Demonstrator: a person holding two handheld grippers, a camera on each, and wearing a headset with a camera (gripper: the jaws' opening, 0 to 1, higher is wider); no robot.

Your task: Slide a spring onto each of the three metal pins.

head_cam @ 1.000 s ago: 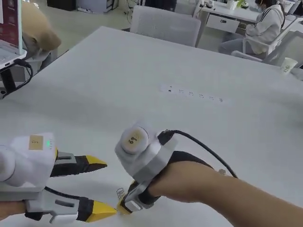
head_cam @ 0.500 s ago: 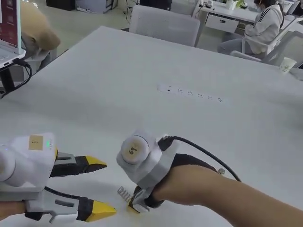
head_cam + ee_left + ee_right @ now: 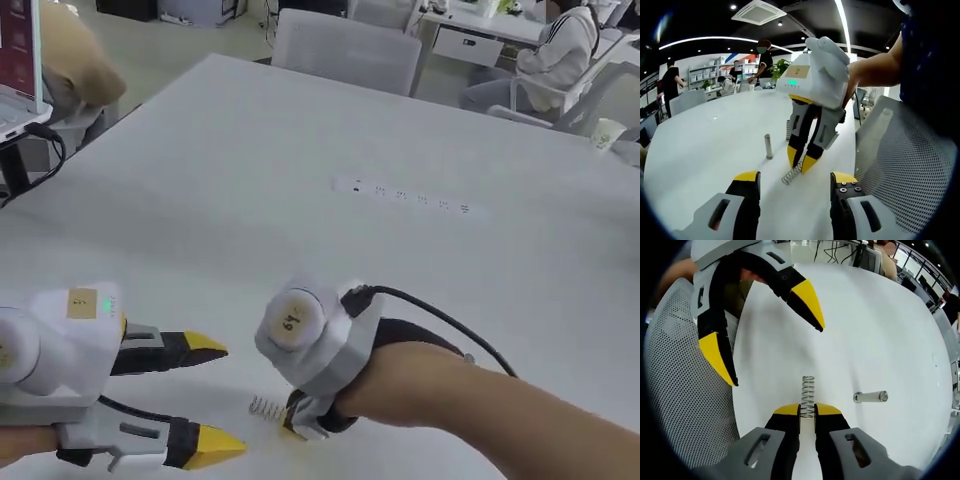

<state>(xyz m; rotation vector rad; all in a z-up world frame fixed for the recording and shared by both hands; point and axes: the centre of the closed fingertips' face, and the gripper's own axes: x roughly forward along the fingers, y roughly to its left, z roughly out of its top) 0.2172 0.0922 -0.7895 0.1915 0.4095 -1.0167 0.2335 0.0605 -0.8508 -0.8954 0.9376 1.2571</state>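
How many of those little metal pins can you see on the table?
1 for certain: a metal pin stands upright on the white table, beside the right gripper, whose fingers pinch a spring. Others may be hidden behind that gripper.

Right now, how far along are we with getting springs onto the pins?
Nothing looks done yet: the one metal pin I can judge stands upright on the table with no spring on it. In hand: the right gripper has its jaws shut on one end of a spring. The left gripper is open and holds nothing. Left to do: slide this spring onto that pin, then the others.
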